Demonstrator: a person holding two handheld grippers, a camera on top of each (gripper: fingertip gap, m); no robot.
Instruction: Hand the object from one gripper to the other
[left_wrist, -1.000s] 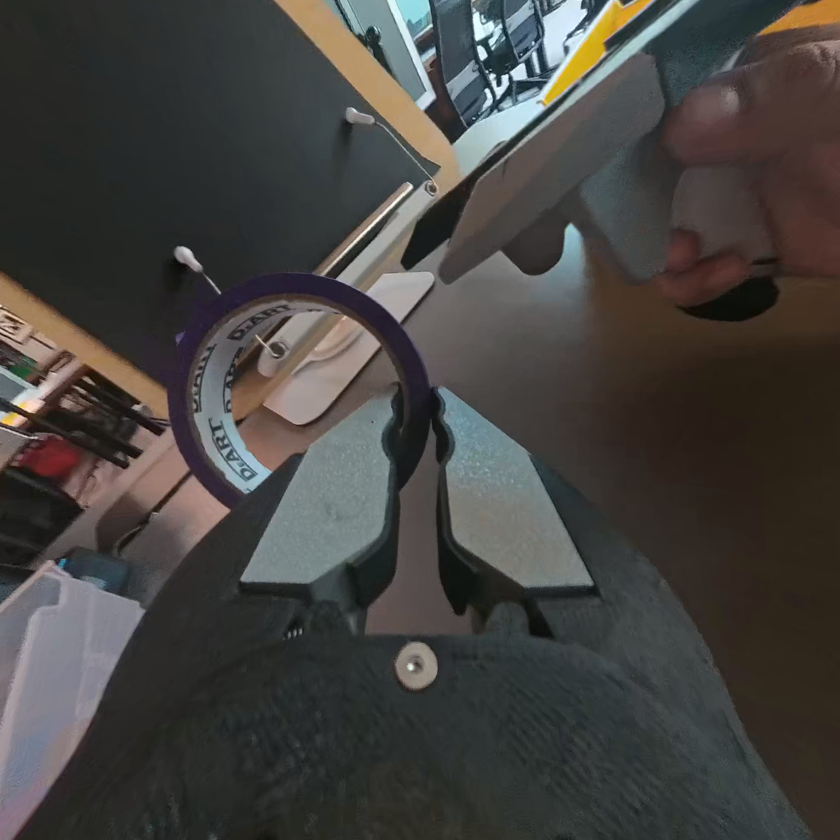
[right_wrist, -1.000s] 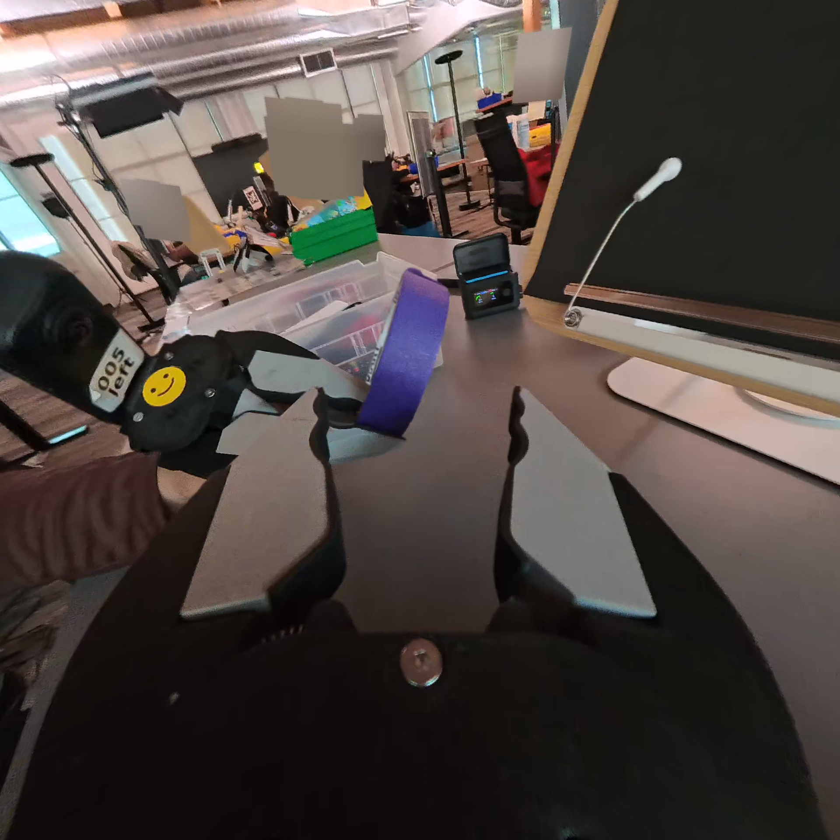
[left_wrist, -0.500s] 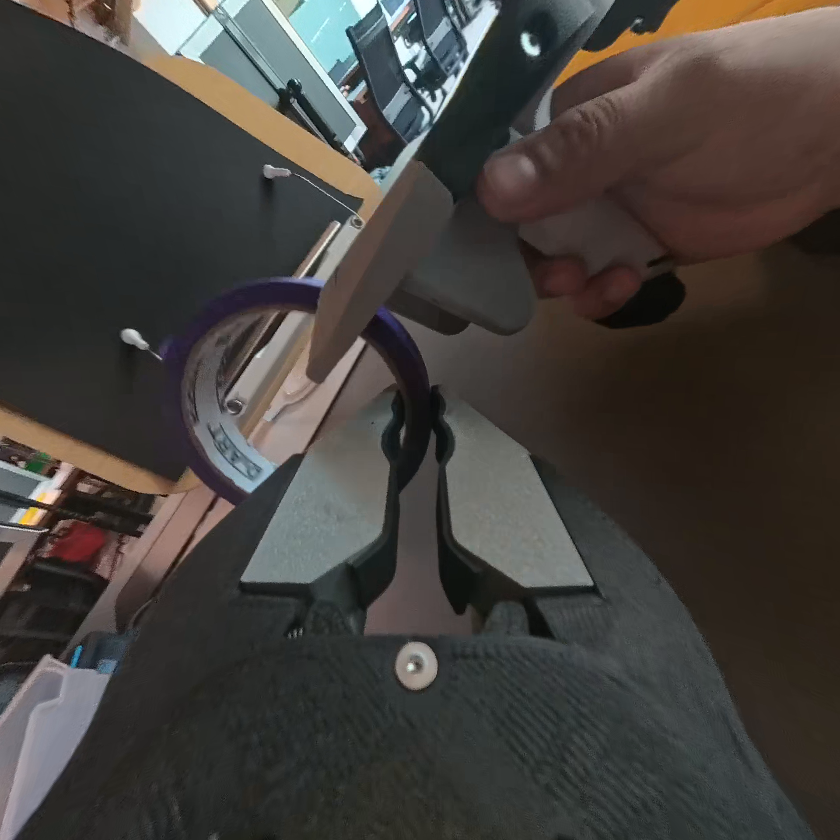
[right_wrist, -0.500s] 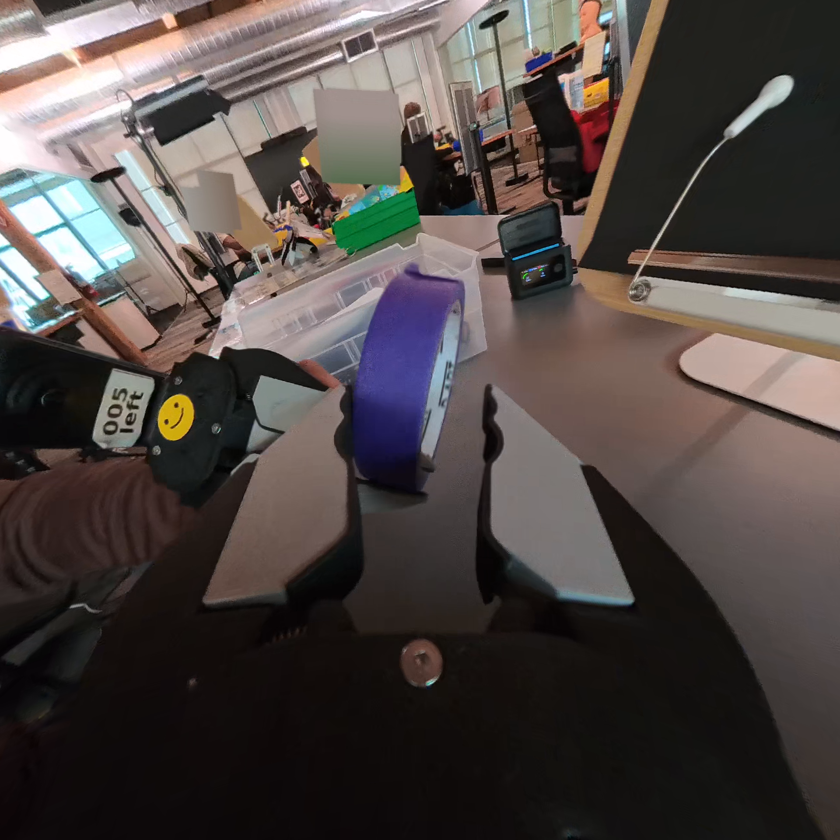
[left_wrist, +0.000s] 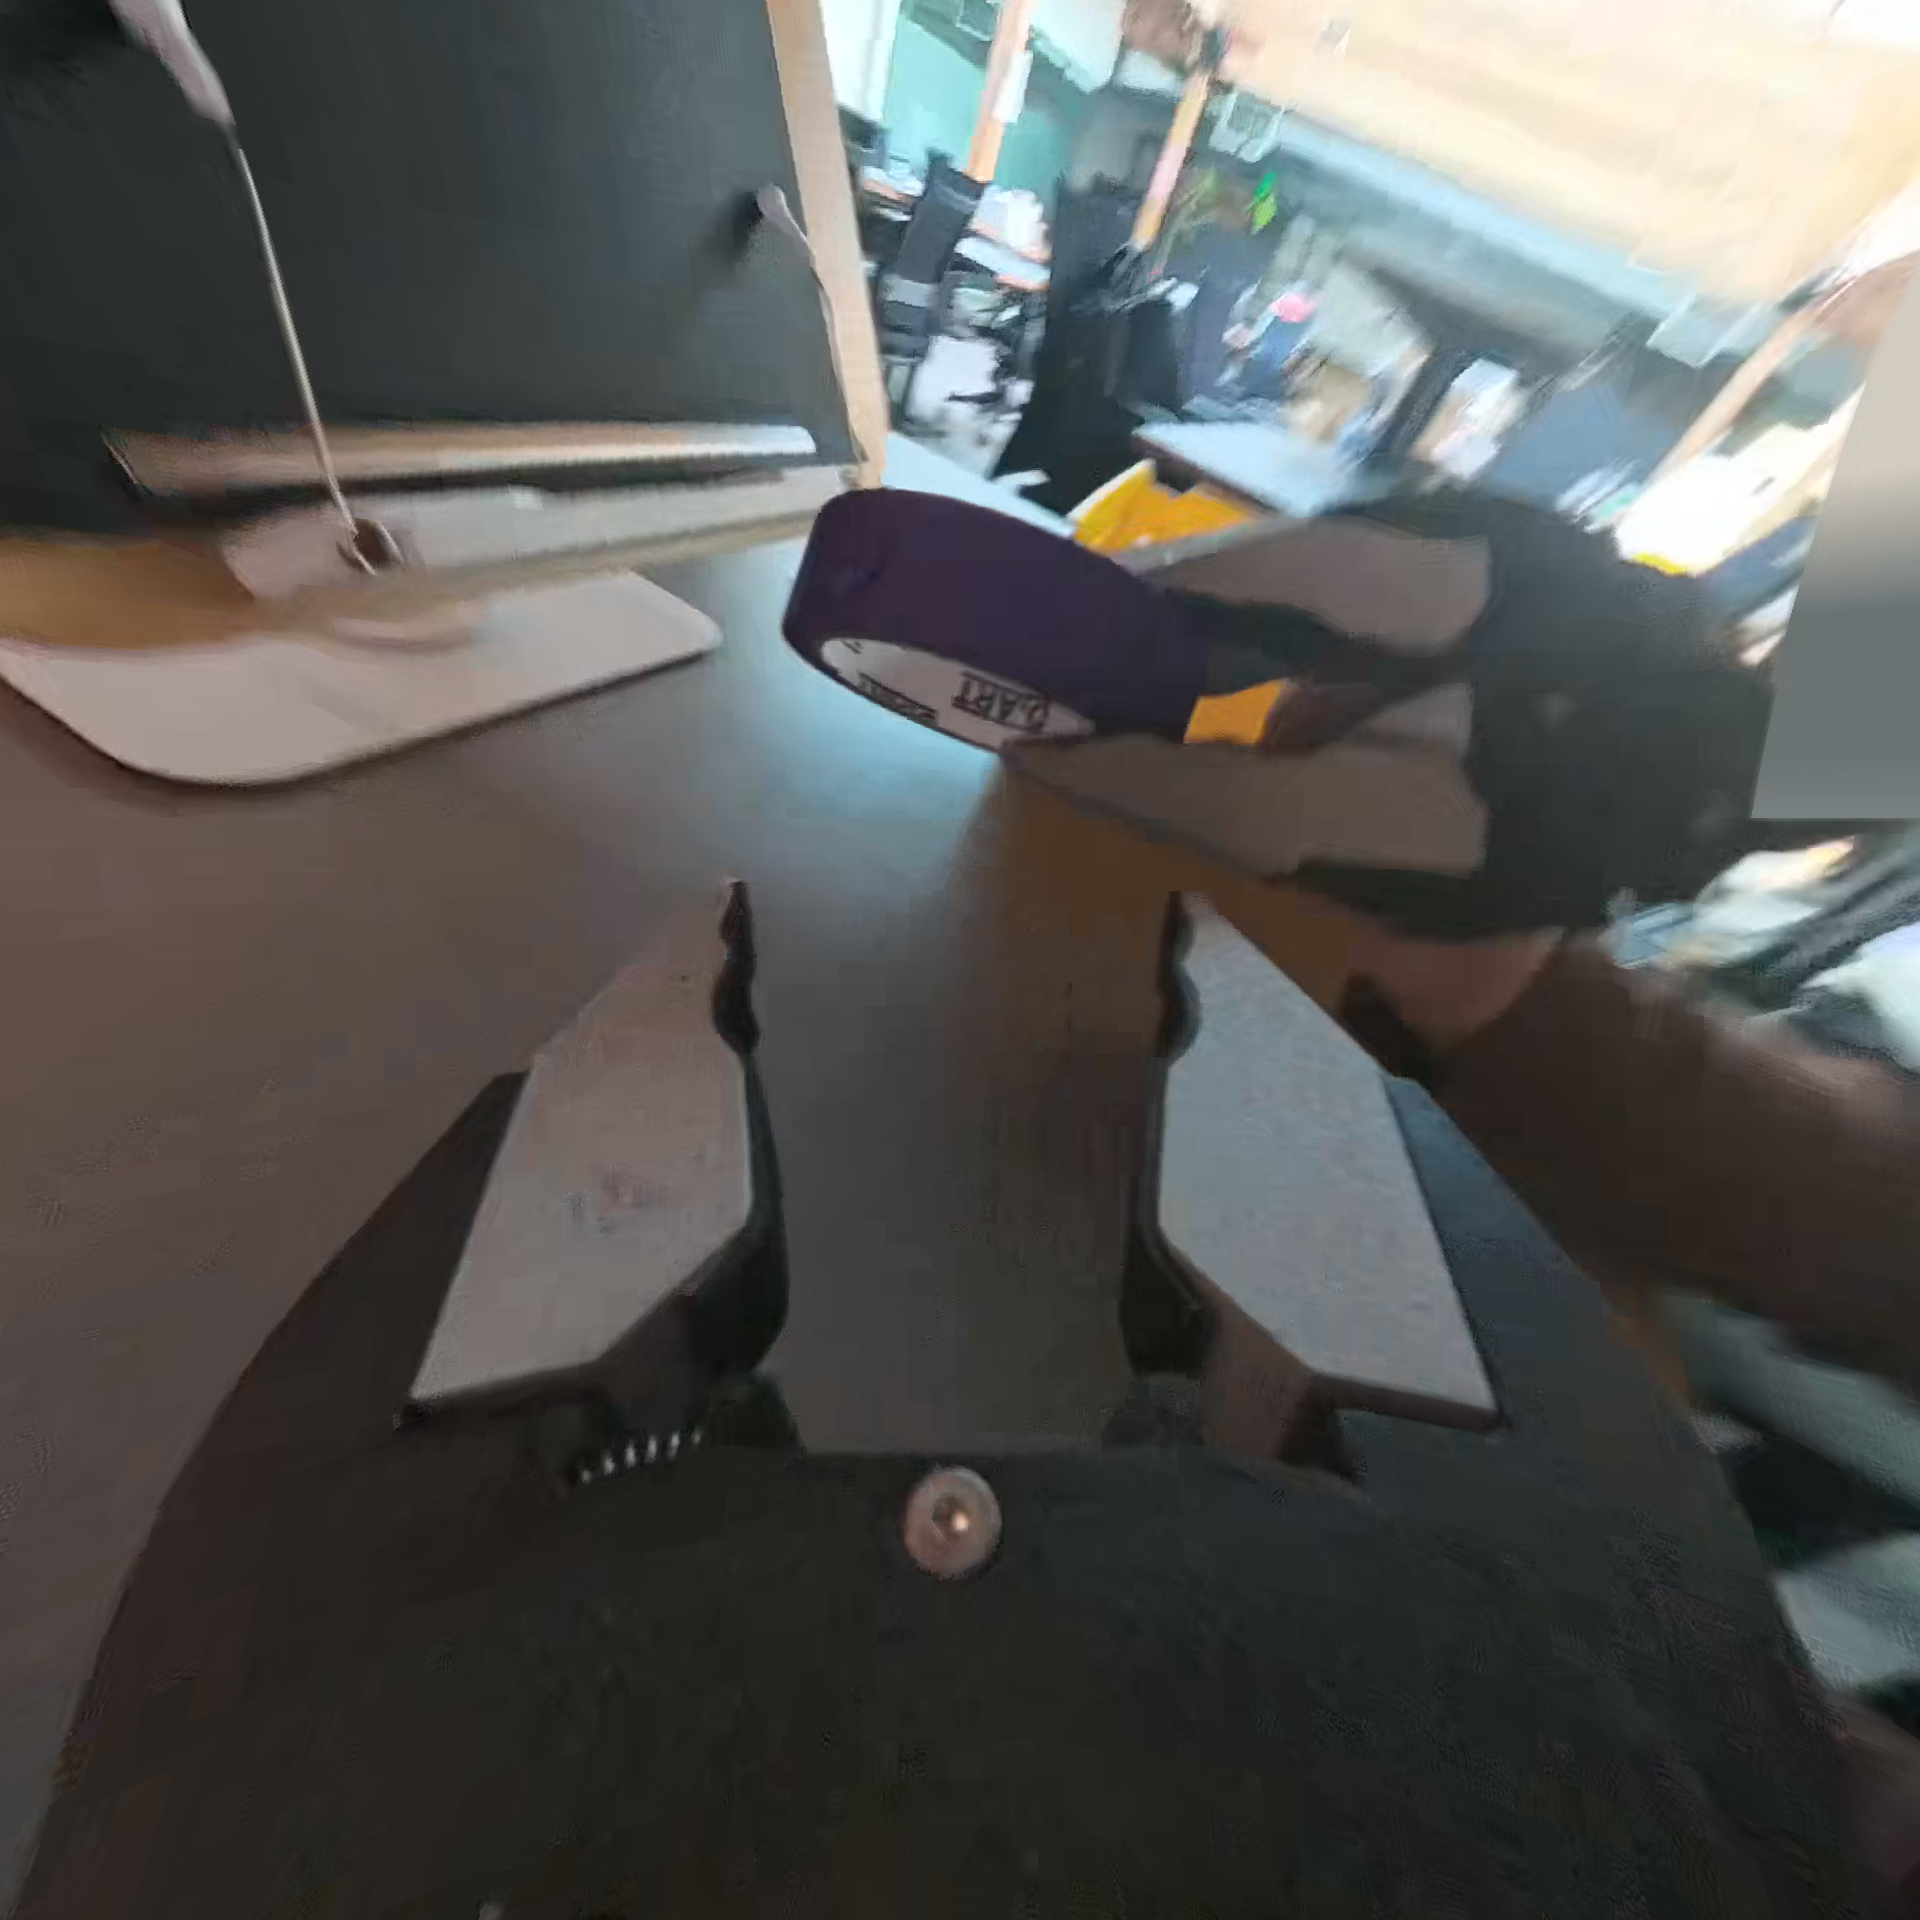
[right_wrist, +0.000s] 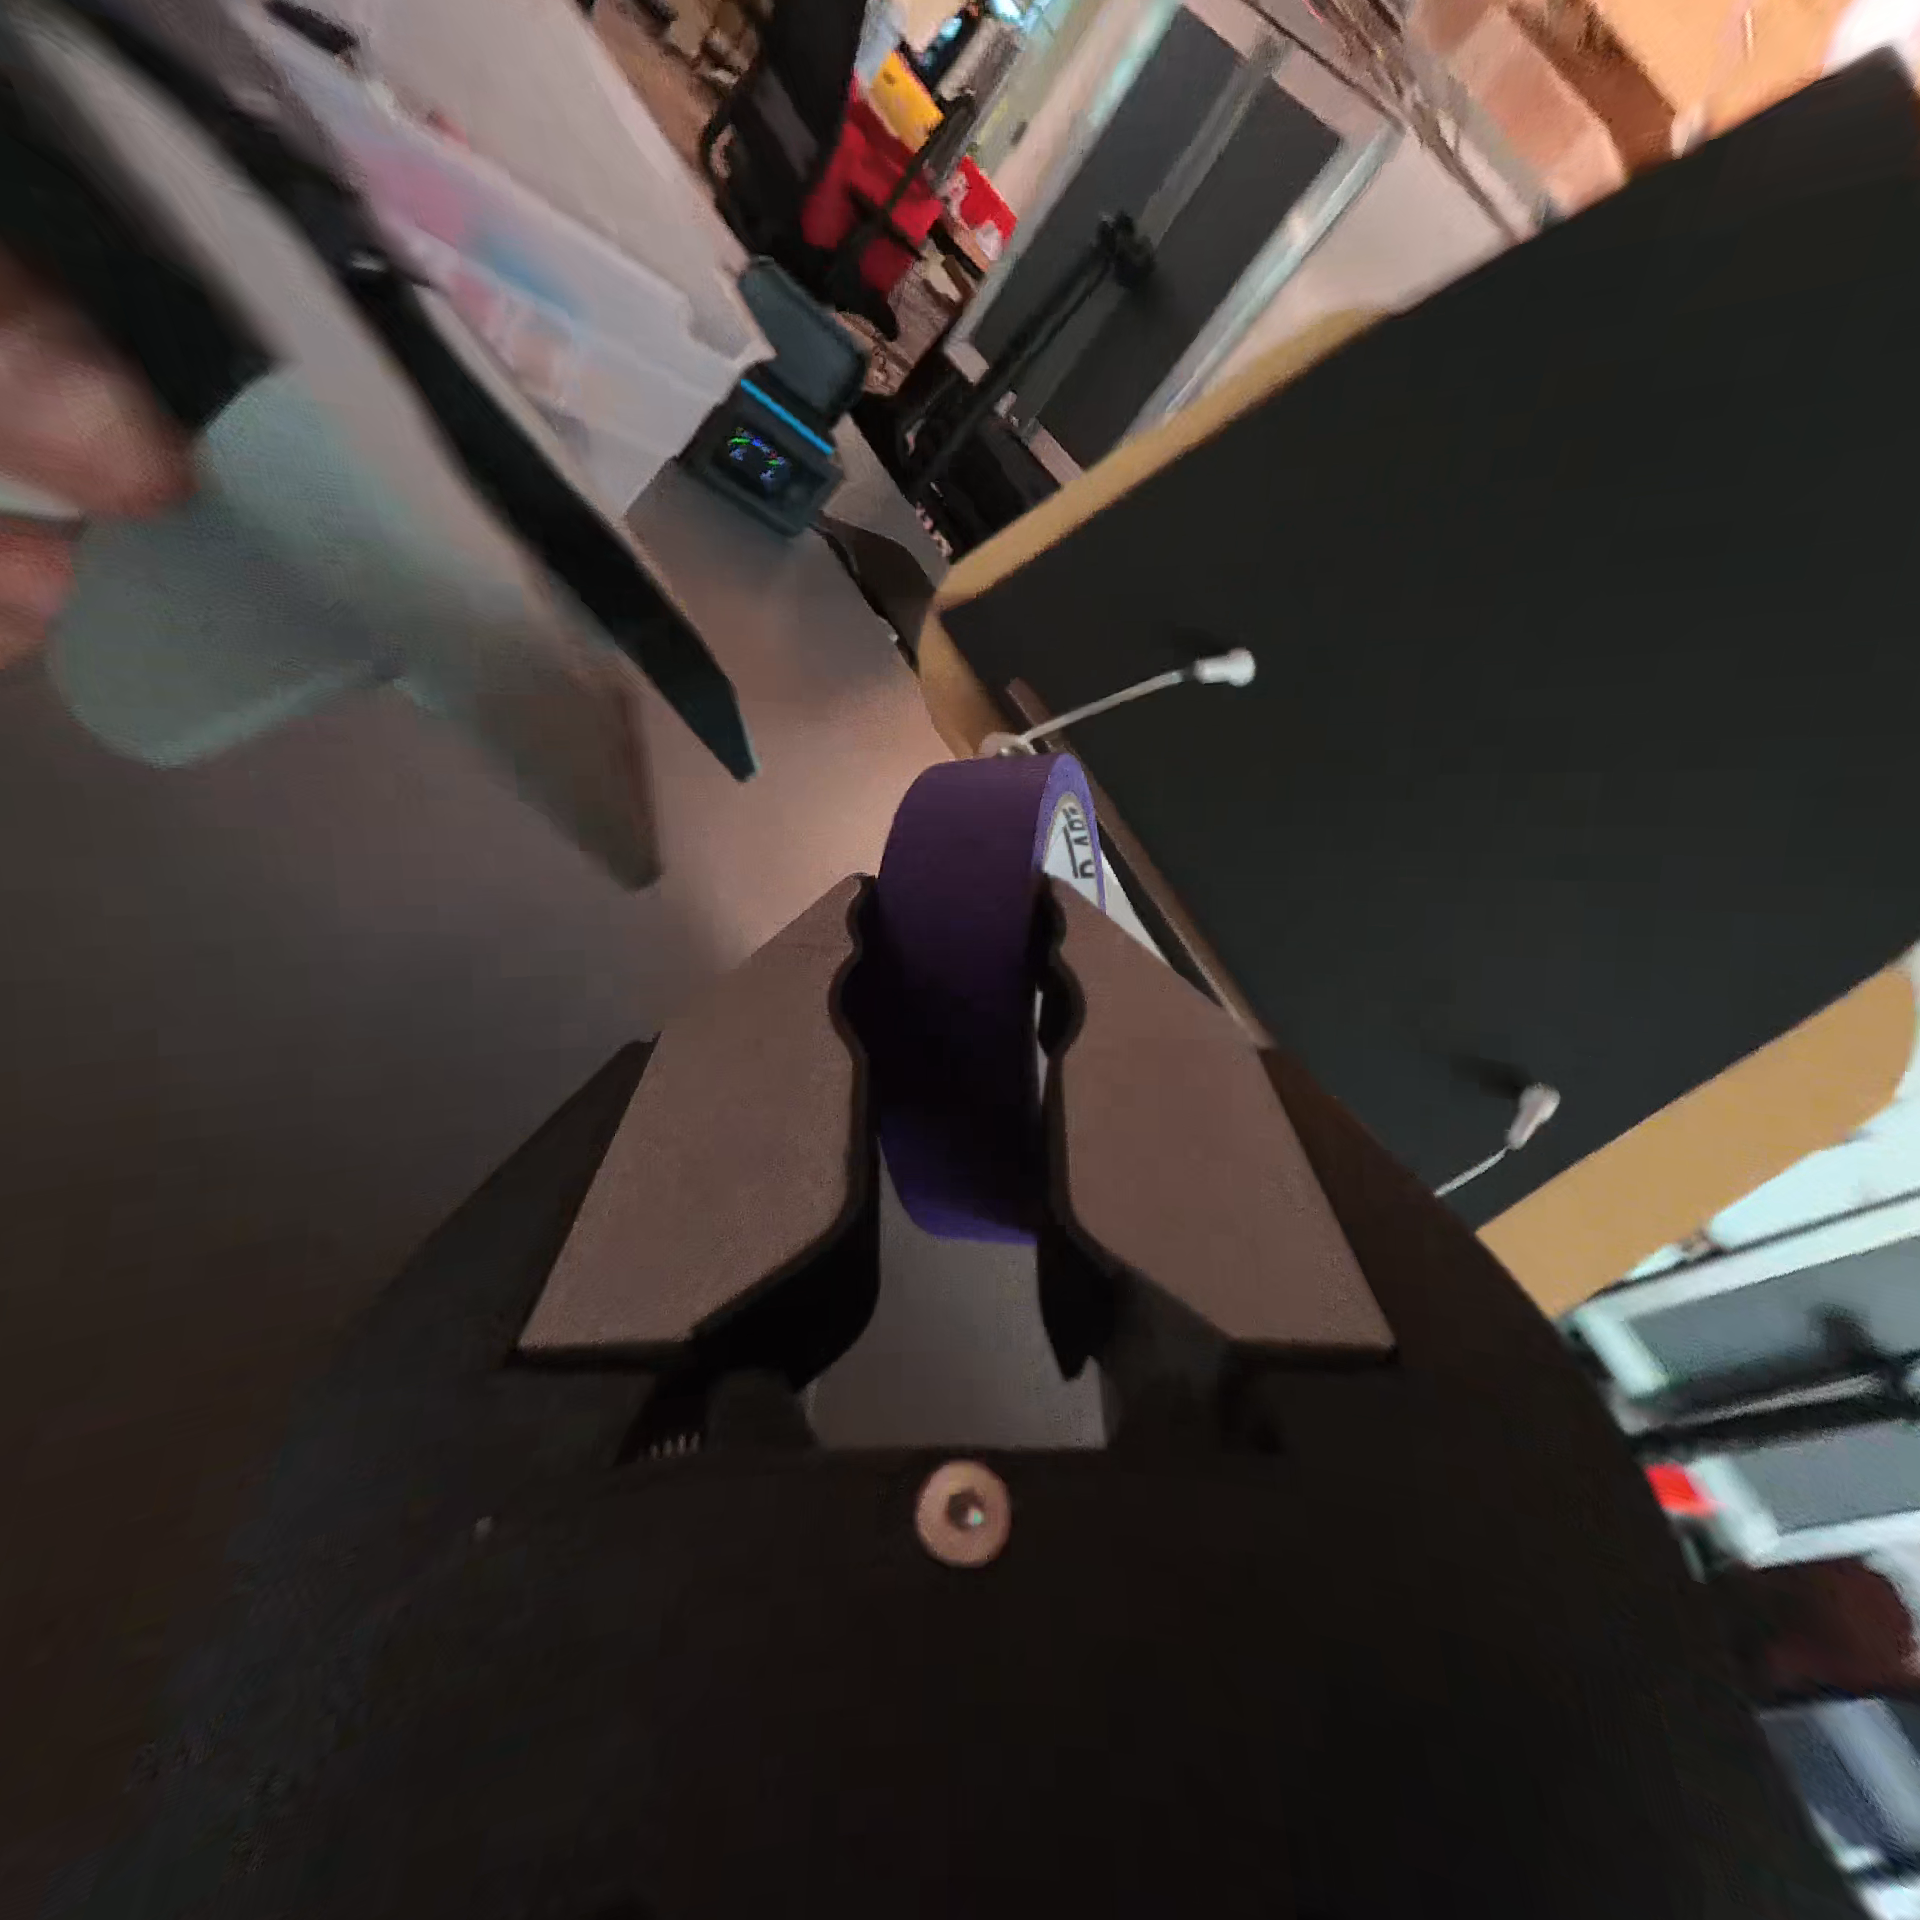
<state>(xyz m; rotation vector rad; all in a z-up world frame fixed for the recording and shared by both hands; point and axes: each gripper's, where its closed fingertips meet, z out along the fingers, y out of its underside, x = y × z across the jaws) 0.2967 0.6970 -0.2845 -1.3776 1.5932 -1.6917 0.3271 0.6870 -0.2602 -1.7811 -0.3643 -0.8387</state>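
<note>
The purple roll of tape (right_wrist: 961, 997) sits upright between my right gripper's (right_wrist: 956, 925) two pads, which press on its flat sides. The left wrist view shows the same roll (left_wrist: 997, 613) clamped in the right gripper (left_wrist: 1122, 675), held above the dark desk at the upper right. My left gripper (left_wrist: 956, 935) is open wide with nothing between its fingers, below and to the left of the roll. It also shows blurred in the right wrist view (right_wrist: 665, 810) at the upper left, apart from the tape.
A black board with a tan edge (right_wrist: 1455, 623) and a white base (left_wrist: 364, 675) stands on the dark desk (left_wrist: 312, 987). Thin wires with white tips (right_wrist: 1226, 670) stick out of it. A small black device (right_wrist: 774, 457) and clear bins (right_wrist: 582, 312) lie farther back. Across from one pair of fingers to the other is roughly 5 cm.
My right gripper closed on the tape roll. My left gripper then opened, let go of the roll and drew away. The right gripper has turned with the roll in it.
</note>
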